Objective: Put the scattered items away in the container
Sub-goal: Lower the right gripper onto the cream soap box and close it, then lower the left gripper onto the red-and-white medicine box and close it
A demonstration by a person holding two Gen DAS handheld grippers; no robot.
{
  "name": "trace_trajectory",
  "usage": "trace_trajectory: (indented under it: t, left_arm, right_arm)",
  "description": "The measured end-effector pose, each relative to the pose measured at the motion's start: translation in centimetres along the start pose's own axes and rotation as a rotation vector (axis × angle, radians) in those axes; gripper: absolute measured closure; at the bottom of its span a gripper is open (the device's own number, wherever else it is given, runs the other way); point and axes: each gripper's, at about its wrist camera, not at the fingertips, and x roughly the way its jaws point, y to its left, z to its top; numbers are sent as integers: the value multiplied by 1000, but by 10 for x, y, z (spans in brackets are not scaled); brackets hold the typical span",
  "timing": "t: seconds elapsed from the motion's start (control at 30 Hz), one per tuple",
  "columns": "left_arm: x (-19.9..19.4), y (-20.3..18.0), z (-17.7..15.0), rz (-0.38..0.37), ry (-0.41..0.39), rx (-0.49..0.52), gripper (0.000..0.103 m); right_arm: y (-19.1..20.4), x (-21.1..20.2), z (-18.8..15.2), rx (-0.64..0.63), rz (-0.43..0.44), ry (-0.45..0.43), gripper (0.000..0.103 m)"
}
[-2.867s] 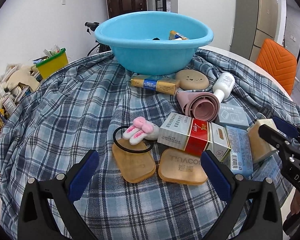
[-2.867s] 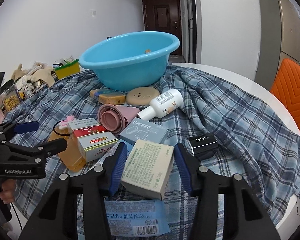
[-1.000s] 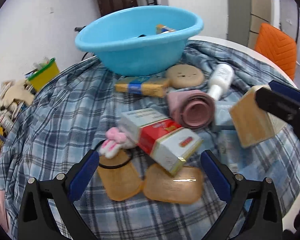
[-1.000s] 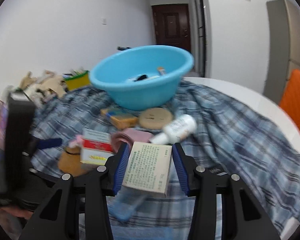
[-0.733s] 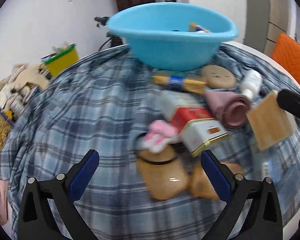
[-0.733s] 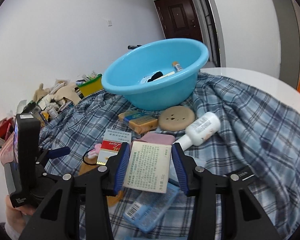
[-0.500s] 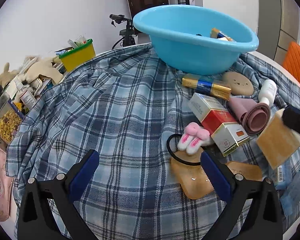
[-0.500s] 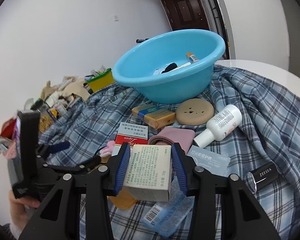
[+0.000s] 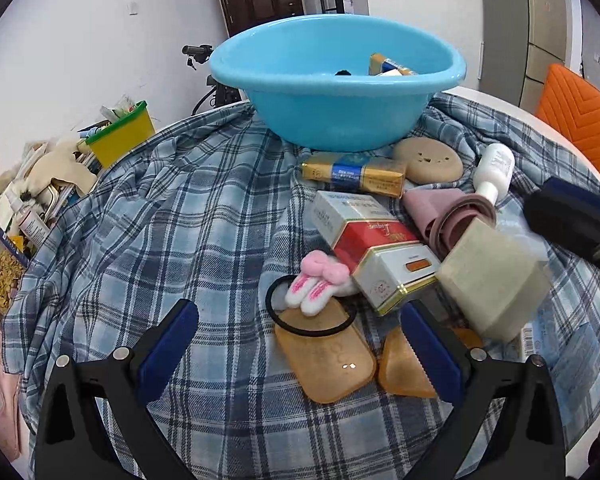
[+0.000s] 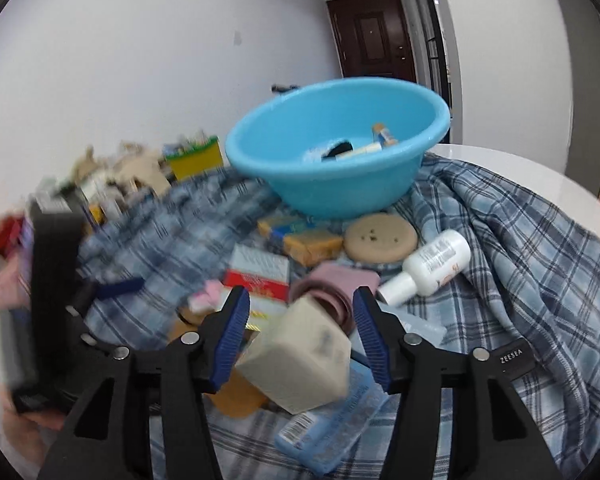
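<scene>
The right gripper [image 10: 300,330] is opening; its beige carton [image 10: 300,364] looks loose (blurred), light and stiff, best clamped on flat faces. Left gripper [image 9: 296,344] gapes empty.

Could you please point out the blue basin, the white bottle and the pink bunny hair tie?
blue basin [image 9: 332,120]: left wrist view, front wall.
white bottle [image 10: 436,262]: right wrist view, labelled body.
pink bunny hair tie [image 9: 320,280]: left wrist view, plush ears.

Boxes [image 9: 374,256] crowd the cloth before the basin [image 9: 336,84].
</scene>
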Motion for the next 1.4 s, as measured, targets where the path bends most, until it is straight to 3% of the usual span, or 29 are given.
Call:
trace_trajectory:
  t: [0.17,0.27,0.33,0.5,0.7,0.83,1.07,1.2,1.4]
  left_arm:
    - [0,-4,6,-15,-9,3,0]
    - [5,-7,9,2,-2,15,0]
    - [9,-5,9,18,9,12,0]
    - [15,13,6,60,33,-26,0]
    - [13,29,10,32,23,-80,0]
    - [1,21,17,17,-16,-40,0]
    - [8,-2,33,16,-14,37,0]
    - [20,-4,34,75,-7,62,0]
    - [25,26,31,50,18,-21,0]
  right_arm:
    - [6,-20,1,15,96,-36,42]
    - [13,-14,-3,-36,22,8,42]
    - [11,-7,-3,-51,1,31,49]
    - [9,16,8,-73,46,109,71]
    - [10,67,20,-89,90,266,83]
    - [10,84,17,-92,101,336,86]
    - [0,86,19,-98,46,383,88]
    - [-6,85,20,-112,52,402,88]
    - [0,94,25,-87,173,442,88]
